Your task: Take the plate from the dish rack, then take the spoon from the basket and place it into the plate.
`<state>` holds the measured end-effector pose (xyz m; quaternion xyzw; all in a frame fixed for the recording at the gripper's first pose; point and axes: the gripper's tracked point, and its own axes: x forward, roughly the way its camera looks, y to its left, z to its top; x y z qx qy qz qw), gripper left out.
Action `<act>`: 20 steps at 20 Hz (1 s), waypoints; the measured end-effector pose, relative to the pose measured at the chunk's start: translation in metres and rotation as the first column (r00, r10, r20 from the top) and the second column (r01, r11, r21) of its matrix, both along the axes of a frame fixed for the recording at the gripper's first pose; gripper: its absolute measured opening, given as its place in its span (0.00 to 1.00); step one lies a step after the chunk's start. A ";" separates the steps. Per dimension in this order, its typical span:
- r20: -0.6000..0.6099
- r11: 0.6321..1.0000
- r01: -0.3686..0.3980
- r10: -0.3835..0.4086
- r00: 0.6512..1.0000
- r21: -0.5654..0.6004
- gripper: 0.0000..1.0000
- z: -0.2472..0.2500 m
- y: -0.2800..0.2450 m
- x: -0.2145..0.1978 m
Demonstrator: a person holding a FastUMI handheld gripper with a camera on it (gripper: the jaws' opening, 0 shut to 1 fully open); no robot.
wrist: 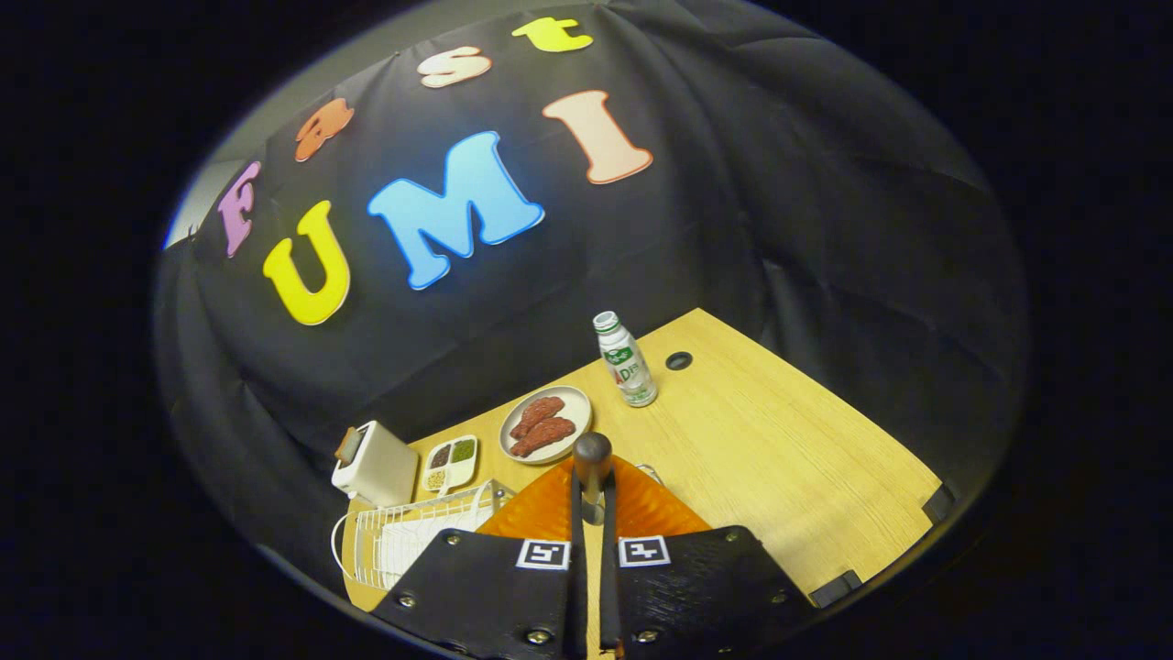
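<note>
My gripper is shut on the spoon: its handle runs down between the two fingers and its dark rounded bowl sticks out just past the fingertips. Directly under the spoon and the fingers lies the orange plate on the wooden table; the fingers hide much of it. I hold the spoon above the plate, and whether it touches the plate is not clear. The white wire dish rack stands to the left of the plate.
Beyond the spoon sit a pale plate with reddish meat pieces, a small divided dish and a white toaster. A small white bottle stands farther back near a round hole in the tabletop. Bare table stretches to the right.
</note>
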<state>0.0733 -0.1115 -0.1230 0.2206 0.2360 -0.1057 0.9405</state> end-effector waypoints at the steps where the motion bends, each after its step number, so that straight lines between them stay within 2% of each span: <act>1: 0.006 0.999 -0.031 0.031 0.999 -0.005 0.05 0.006 0.013 -0.003; 8: -0.001 0.964 -0.265 0.265 0.964 -0.004 0.05 0.012 0.119 -0.033; 14: -0.066 0.897 -0.442 0.440 0.895 -0.008 0.05 -0.019 0.202 -0.068; 20: -0.150 0.827 -0.561 0.553 0.819 -0.017 0.05 -0.063 0.259 -0.097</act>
